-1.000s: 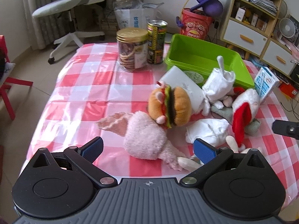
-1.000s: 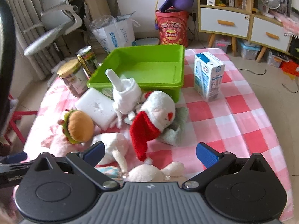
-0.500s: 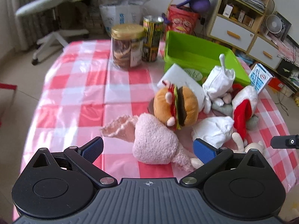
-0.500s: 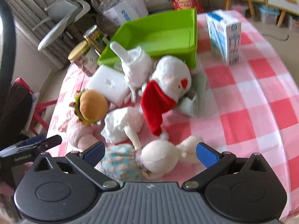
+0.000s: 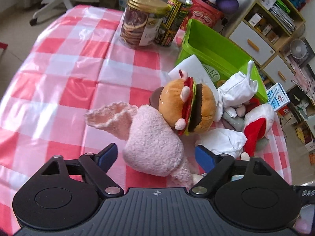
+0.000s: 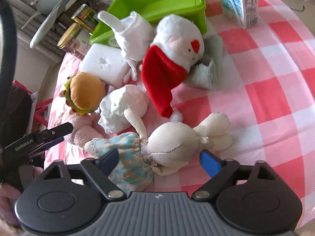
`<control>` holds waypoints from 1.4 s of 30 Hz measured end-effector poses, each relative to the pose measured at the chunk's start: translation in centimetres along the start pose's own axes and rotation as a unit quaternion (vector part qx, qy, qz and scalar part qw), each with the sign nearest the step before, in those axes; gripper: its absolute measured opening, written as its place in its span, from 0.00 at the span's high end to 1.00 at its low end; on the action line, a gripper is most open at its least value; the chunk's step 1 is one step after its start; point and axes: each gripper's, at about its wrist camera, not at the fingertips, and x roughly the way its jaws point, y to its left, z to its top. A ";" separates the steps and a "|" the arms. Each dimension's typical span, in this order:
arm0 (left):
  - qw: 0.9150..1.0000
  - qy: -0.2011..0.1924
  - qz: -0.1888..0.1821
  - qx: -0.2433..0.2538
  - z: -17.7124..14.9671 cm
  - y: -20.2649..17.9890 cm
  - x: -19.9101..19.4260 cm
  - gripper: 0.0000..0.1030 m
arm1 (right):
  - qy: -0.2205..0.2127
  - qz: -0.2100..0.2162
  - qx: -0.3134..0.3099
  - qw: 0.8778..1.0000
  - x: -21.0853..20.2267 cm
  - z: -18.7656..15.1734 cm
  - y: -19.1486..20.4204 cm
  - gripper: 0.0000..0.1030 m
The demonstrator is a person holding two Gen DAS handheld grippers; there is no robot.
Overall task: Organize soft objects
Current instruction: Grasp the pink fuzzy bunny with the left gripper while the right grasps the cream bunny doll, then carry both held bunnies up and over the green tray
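Checked tabletop [image 5: 65,63]: cookie jar [image 5: 142,20] far left, green bin [image 6: 157,2] far middle, milk carton [image 6: 239,1] far right. Left gripper [image 5: 156,156] jaws closing, not yet pressing, pink plush [image 5: 152,147] between; burger plush [image 5: 186,109] just beyond. Right gripper [image 6: 159,159] jaws closing round cream rabbit doll [image 6: 171,143], pads apart.
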 end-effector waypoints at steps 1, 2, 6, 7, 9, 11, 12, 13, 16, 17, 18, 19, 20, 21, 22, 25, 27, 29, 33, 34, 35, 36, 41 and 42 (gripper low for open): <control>1.000 0.001 -0.001 -0.005 0.1 0.0 0.2 0.27 | 0.003 0.001 0.007 1.000 0.3 0.0 -0.1 0.47; 1.000 0.002 0.002 -0.009 0.1 0.1 0.4 0.29 | 0.005 0.003 0.016 1.000 0.5 0.0 -0.3 0.50; 1.000 -0.013 0.011 -0.024 0.0 0.2 0.3 0.39 | 0.005 0.017 0.050 0.999 1.0 0.1 -1.1 0.60; 0.999 -0.015 0.010 -0.027 0.0 0.3 0.2 0.42 | 0.003 0.021 0.056 0.998 1.0 0.1 -1.3 0.63; 0.999 -0.017 0.009 -0.030 0.0 0.4 0.1 0.45 | -0.005 0.030 0.062 0.998 0.8 0.1 -1.5 0.76; 0.999 -0.019 0.008 -0.030 0.0 0.4 -0.1 0.48 | -0.014 0.036 0.062 0.997 0.4 0.3 -1.7 0.86; 0.999 -0.019 0.008 -0.029 0.0 0.4 -0.3 0.49 | -0.018 0.040 0.060 0.997 0.2 0.3 -1.6 0.88; 0.999 -0.019 0.008 -0.026 0.0 0.4 -0.4 0.49 | -0.019 0.042 0.059 0.997 0.0 0.4 -1.6 0.89; 0.999 -0.023 0.007 -0.021 0.0 0.2 -1.0 0.51 | -0.025 0.045 0.053 0.997 -0.6 0.4 -1.4 0.93; 0.999 -0.026 0.008 -0.018 0.0 0.1 -1.3 0.51 | -0.028 0.047 0.050 0.997 -0.8 0.3 -1.4 0.93; 0.999 -0.027 0.009 -0.016 0.0 0.0 -1.5 0.51 | -0.031 0.048 0.045 0.997 -1.0 0.4 -1.3 0.93; 0.999 -0.028 0.010 -0.012 -0.1 -0.1 -1.7 0.51 | -0.031 0.046 0.043 0.998 -1.2 0.4 -1.1 0.93; 0.999 -0.029 0.013 -0.009 -0.1 -0.1 -1.8 0.51 | -0.033 0.045 0.038 0.998 -1.3 0.4 -0.8 0.92; 0.999 -0.030 0.016 -0.005 -0.1 -0.2 -1.9 0.51 | -0.035 0.047 0.033 0.998 -1.4 0.4 -0.7 0.88; 0.999 -0.030 0.018 -0.002 -0.1 -0.2 -2.0 0.51 | -0.035 0.049 0.037 0.998 -1.4 0.3 -0.8 0.88; 0.999 -0.027 0.029 0.000 -0.1 -0.3 -2.0 0.51 | -0.025 0.060 0.064 0.996 -0.8 0.6 -1.3 0.67; 0.999 -0.024 0.033 0.000 -0.1 -0.3 -2.0 0.51 | -0.020 0.058 0.076 0.995 0.0 0.9 -1.2 0.65; 0.999 -0.026 0.034 0.001 -0.1 -0.3 -2.2 0.51 | -0.020 0.059 0.085 0.994 0.6 0.9 -1.2 0.71; 0.999 -0.035 0.032 0.006 -0.2 -0.3 -3.0 0.51 | -0.020 0.064 0.091 0.994 0.8 0.6 -1.5 0.91; 0.999 -0.039 0.031 0.006 -0.2 -0.2 -3.2 0.52 | -0.026 0.063 0.086 0.994 0.5 0.6 -1.4 0.91; 0.999 -0.042 0.030 0.004 -0.2 -0.1 -3.5 0.52 | -0.035 0.065 0.078 0.994 0.0 0.6 -1.2 0.93; 0.999 -0.044 0.029 0.002 -0.1 0.0 -3.7 0.52 | -0.041 0.068 0.074 0.994 -0.5 0.6 -1.1 0.94; 0.997 -0.069 0.025 -0.003 0.3 0.1 -5.4 0.52 | -0.067 0.093 0.066 0.991 -3.3 0.3 -0.9 0.96; 0.997 -0.075 0.025 -0.002 0.4 0.0 -5.7 0.52 | -0.075 0.100 0.065 0.990 -3.8 0.4 -0.8 0.96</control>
